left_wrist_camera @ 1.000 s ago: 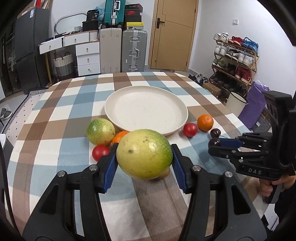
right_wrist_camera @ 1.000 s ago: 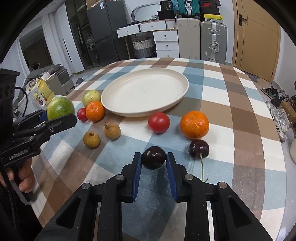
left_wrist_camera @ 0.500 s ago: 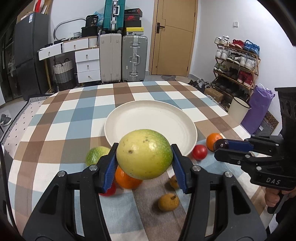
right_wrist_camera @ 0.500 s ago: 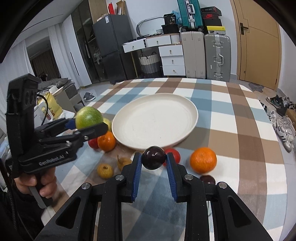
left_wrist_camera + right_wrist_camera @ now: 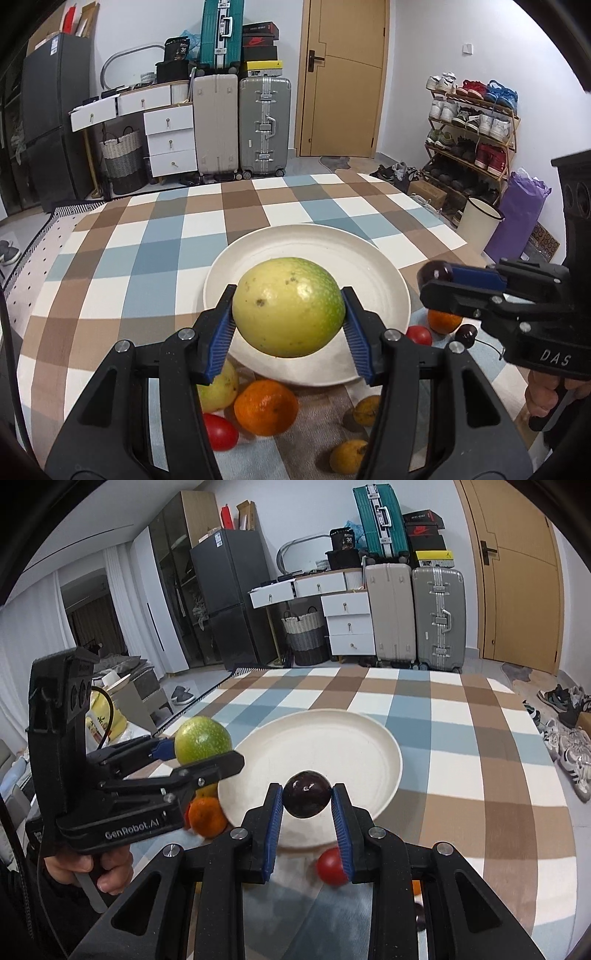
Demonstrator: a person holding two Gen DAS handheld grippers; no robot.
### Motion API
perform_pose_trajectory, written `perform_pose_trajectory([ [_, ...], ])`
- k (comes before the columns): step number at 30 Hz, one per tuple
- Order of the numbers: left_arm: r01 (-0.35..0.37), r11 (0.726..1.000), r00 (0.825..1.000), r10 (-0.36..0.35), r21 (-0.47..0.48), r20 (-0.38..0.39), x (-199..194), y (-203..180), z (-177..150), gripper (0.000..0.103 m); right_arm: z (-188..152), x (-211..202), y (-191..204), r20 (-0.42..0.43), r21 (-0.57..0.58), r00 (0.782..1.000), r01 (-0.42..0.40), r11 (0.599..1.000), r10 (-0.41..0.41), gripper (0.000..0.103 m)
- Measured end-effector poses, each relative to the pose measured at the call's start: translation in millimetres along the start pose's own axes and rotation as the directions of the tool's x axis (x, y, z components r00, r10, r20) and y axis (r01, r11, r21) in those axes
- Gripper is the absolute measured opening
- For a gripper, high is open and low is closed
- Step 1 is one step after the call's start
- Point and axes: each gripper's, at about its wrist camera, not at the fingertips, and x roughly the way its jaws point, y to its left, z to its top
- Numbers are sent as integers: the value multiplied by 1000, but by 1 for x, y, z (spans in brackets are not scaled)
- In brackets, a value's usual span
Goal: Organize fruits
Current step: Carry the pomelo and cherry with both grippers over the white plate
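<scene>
A yellow-green guava (image 5: 288, 306) sits clamped in the left gripper (image 5: 289, 328), held above the near rim of the white plate (image 5: 373, 266). The right gripper (image 5: 306, 808) pinches a dark cherry (image 5: 306, 794) over the plate's edge. Oranges (image 5: 266, 406), tomatoes (image 5: 419, 335) and small yellow fruits (image 5: 345, 456) lie on the checked cloth (image 5: 155, 236) beside the plate.

I had the left gripper (image 5: 288, 325) clamped on a yellow-green fruit (image 5: 288, 306), raised above the near rim of the plate (image 5: 314, 243). My right gripper (image 5: 306, 808) pinched a dark cherry (image 5: 306, 794) over the same rim, both pointing down, a hand (image 5: 99, 867) on the left handle.
</scene>
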Motion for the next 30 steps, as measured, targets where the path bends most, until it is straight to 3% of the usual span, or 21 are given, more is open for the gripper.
perform_pose_trajectory([
  [7,0,1000,1000,0,-3,-17,19,2,3,52,8,18,-9,33,35,999,-3,999,2,27],
  [30,-2,1000,996,0,-20,-94,53,7,-7,52,-1,58,-22,-31,73,1000,5,997,-3,27],
])
